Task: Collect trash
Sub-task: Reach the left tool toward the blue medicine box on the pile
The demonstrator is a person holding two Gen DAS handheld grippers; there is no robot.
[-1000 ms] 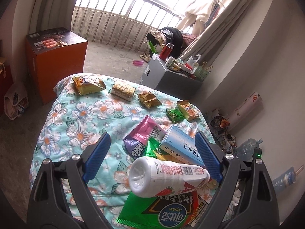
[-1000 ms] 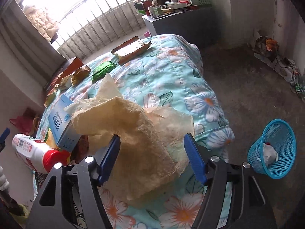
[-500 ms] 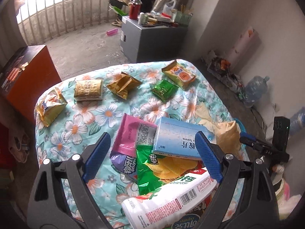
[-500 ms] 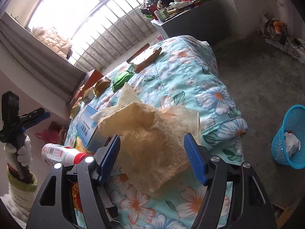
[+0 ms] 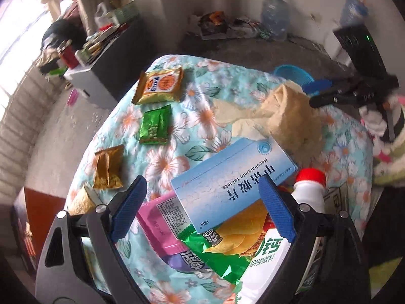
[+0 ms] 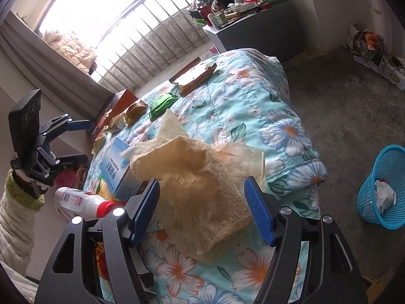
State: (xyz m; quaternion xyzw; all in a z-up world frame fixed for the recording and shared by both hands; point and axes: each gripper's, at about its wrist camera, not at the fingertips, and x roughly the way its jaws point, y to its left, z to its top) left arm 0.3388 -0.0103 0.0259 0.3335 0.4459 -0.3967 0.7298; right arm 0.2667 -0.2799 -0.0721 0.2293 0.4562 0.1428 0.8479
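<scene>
On the floral-covered table (image 5: 227, 86) lies a pile of trash: a pale blue box (image 5: 235, 177), a pink wrapper (image 5: 162, 225), a green chip bag (image 5: 222, 250) and a white bottle with a red cap (image 5: 308, 190). My left gripper (image 5: 202, 210) hangs open above the box and wrappers, touching none. A crumpled tan paper (image 6: 202, 177) lies between the wide-open fingers of my right gripper (image 6: 202, 210); the pads do not press it. The left gripper (image 6: 78, 140) also shows at the left of the right wrist view, beside the bottle (image 6: 78, 201).
Three small wrappers lie further along the table: orange-gold (image 5: 160, 86), green (image 5: 154, 125), gold (image 5: 107, 167). A blue mesh basket (image 6: 379, 190) with white paper inside stands on the floor off the table's corner. A cluttered grey cabinet (image 6: 253, 30) stands by the window.
My left gripper has rolled strongly and swung across the pile, so the box now sits between its fingers and the bottle off to the right. The right gripper stayed over the paper.
</scene>
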